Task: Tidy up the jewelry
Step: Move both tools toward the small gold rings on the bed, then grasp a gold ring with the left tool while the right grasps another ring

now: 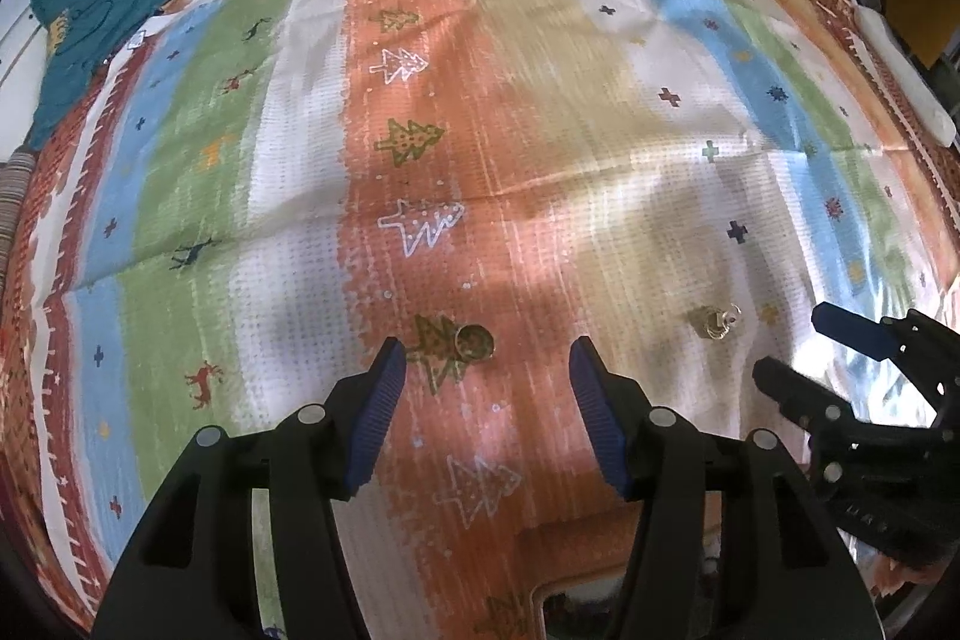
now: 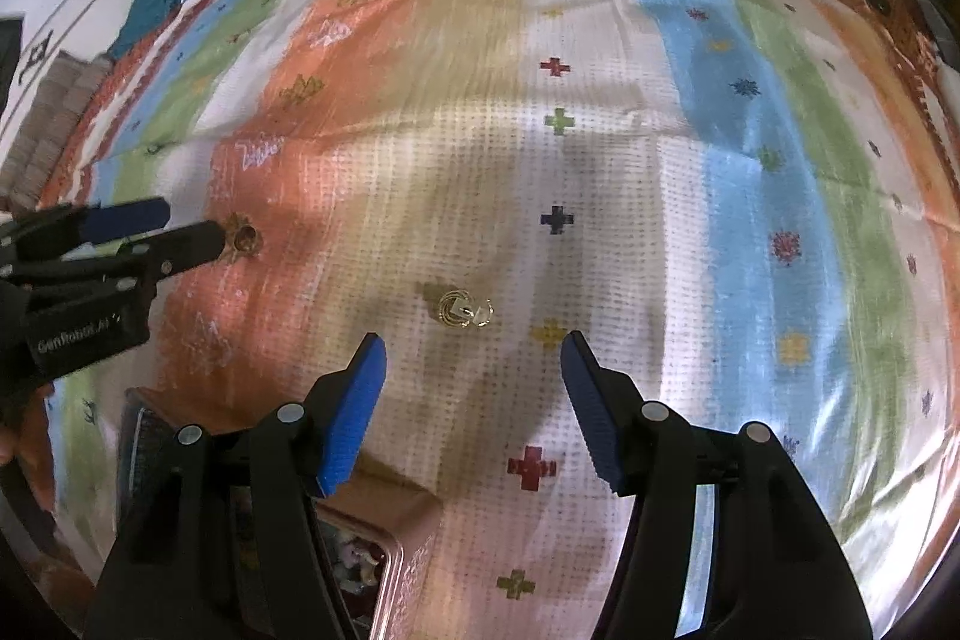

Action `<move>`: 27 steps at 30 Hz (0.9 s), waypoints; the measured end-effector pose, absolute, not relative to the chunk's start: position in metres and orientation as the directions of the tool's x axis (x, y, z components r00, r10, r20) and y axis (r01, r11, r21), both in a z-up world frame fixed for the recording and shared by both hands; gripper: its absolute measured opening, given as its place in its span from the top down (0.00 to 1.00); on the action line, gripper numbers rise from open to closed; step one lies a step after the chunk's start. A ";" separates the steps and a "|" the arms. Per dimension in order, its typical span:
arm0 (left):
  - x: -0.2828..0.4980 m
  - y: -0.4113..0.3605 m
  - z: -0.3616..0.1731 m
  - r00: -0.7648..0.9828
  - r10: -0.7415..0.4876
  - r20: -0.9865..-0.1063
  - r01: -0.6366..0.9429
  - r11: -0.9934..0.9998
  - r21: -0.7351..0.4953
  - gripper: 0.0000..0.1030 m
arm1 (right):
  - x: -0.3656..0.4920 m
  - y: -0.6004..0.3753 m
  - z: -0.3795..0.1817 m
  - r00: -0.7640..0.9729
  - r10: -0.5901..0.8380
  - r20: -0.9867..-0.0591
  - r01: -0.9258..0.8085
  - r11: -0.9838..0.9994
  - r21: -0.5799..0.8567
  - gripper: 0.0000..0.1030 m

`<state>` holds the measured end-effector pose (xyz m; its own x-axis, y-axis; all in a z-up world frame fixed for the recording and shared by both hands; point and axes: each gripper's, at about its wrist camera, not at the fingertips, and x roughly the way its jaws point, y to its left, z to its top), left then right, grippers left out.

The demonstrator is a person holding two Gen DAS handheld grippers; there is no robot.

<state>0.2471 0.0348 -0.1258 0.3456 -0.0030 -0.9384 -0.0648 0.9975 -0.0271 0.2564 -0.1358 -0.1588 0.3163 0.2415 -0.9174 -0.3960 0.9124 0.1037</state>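
Observation:
A gold ring [image 1: 474, 342] lies on the orange stripe of the patterned cloth, just ahead of my open left gripper [image 1: 487, 361]; it also shows in the right wrist view [image 2: 245, 237]. A small gold jewelry cluster with a clear stone [image 2: 462, 310] lies on the white stripe just ahead of my open, empty right gripper [image 2: 473, 349]; it also shows in the left wrist view [image 1: 714, 323]. The right gripper [image 1: 840, 340] appears at the right in the left wrist view. The left gripper [image 2: 180, 223] appears at the left in the right wrist view.
A pink jewelry box [image 2: 390, 550] with small items inside sits at the near edge; its rim shows in the left wrist view [image 1: 576, 586]. A teal garment [image 1: 102, 10] lies at the far left. A white cylinder [image 1: 900, 76] lies at the far right.

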 end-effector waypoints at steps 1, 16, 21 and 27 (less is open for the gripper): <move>0.249 0.035 -0.128 0.341 -0.002 -0.940 -0.064 0.998 -0.026 0.45 | 0.258 -0.135 -0.160 0.313 0.243 -0.918 -0.398 0.911 0.105 0.41; 0.267 0.031 -0.157 0.287 -0.013 -0.958 -0.019 1.000 -0.019 0.49 | 0.279 -0.121 -0.184 0.271 0.205 -0.940 -0.422 0.904 0.076 0.42; 0.273 0.035 -0.166 0.264 -0.025 -0.964 -0.019 0.999 -0.031 0.57 | 0.283 -0.118 -0.190 0.260 0.201 -0.944 -0.427 0.901 0.074 0.48; 0.274 0.034 -0.173 0.244 -0.009 -0.970 -0.007 1.000 -0.011 0.74 | 0.287 -0.118 -0.192 0.266 0.184 -0.946 -0.422 0.905 0.058 0.58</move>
<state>0.2743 0.0345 -0.1727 0.2440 -0.0086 -0.9697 -0.0071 0.9999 -0.0107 0.2871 -0.1176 -0.1920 0.2659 0.1844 -0.9462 -0.4215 0.9050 0.0579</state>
